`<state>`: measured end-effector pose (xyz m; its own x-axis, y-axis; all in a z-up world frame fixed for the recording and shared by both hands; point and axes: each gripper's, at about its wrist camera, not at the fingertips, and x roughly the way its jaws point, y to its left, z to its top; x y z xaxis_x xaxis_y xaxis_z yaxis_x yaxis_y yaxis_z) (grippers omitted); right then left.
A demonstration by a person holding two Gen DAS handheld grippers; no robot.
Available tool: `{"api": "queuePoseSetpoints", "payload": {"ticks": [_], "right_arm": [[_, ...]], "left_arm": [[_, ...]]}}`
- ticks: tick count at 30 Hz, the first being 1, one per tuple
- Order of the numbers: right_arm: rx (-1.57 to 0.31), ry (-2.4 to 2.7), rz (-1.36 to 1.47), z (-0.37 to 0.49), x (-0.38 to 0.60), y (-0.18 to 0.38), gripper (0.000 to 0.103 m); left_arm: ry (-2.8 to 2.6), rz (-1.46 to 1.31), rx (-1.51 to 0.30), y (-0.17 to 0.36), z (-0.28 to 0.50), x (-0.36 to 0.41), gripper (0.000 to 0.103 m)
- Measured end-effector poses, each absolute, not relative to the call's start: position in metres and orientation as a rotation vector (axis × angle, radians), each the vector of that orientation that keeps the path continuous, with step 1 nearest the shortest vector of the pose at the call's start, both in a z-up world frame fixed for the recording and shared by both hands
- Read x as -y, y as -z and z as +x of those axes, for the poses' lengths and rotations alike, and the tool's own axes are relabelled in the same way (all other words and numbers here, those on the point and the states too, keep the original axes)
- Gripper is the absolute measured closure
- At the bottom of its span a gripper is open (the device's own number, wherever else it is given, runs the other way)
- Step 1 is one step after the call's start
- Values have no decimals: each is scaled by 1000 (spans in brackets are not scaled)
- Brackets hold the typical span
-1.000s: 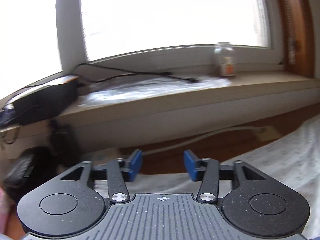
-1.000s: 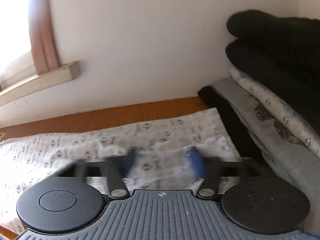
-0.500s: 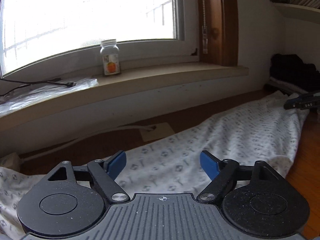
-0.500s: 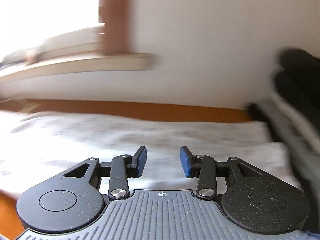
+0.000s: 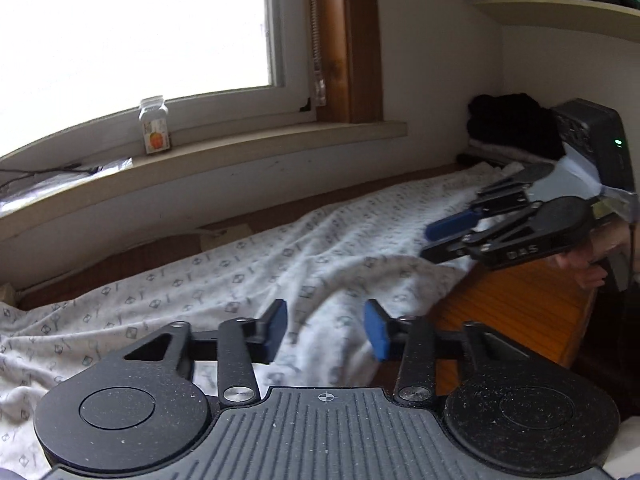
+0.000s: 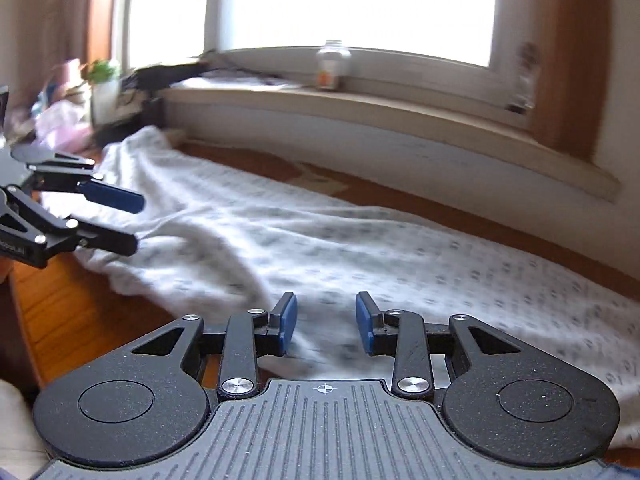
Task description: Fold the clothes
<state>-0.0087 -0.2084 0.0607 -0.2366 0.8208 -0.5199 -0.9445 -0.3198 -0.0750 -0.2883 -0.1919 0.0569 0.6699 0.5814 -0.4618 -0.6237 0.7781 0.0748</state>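
Both grippers [image 5: 325, 330] [image 6: 326, 322] above patterned garment [image 5: 248, 272]

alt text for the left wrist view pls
The left gripper, jaws closing with nothing between them, hovers over a rumpled white patterned garment spread on a wooden surface below a window. The right gripper reaches in from the right.

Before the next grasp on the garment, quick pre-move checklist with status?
1. Left hand-held gripper empty: ok, jaws closing, nothing between the pads.
2. Right hand-held gripper empty: ok, jaws closing, no cloth between them.
3. Patterned garment lying spread on the wooden surface: ok, though wrinkled.
4. Near hem reachable by both: ok, both sit close over it.
5. Folded stack clear of the garment: cannot tell.
6. Right view sharp: not ok, blurred.
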Motion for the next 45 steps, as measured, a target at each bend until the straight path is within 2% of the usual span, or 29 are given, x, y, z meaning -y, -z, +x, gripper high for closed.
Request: {"api": "queuePoseSetpoints", "payload": {"ticks": [2, 7, 9, 11, 12, 13, 15, 22, 32, 39, 40, 45], "right_arm": [[-282, -1818, -585, -16, 207, -61, 70], [-265, -1821, -580, -28, 216, -59, 69], [-264, -1827, -574, -28, 220, -61, 68], [-263, -1838, -568, -29, 224, -63, 68], [-263, -1843, -565, -29, 226, -64, 68], [-262, -1848, -562, -30, 228, -65, 68], [-254, -1862, -562, -32, 231, -67, 68], [-235, -1931, -569, -41, 236, -71, 68], [-244, -1947, -654, -57, 194, -58, 68], [-215, -1893, -536, -54, 162, -69, 68], [-212, -1885, -528, -53, 158, -69, 68], [-265, -1863, -464, -41, 141, -73, 68]], "left_arm": [[-668, -45, -507, -56, -283, 207, 74], [-670, 24, -568, -46, -264, 221, 74], [-687, 43, -590, -42, -258, 217, 67], [-694, 73, -605, -40, -254, 213, 68], [-688, 73, -600, -42, -255, 210, 74], [-682, 72, -595, -44, -255, 206, 94], [-677, 62, -564, -52, -258, 200, 101], [-654, -31, -445, -96, -269, 172, 102], [-656, -108, -436, -100, -255, 138, 102], [-707, -163, -405, -95, -270, 137, 101], [-716, -166, -394, -96, -274, 141, 100], [-714, -161, -391, -89, -282, 164, 80]]}}
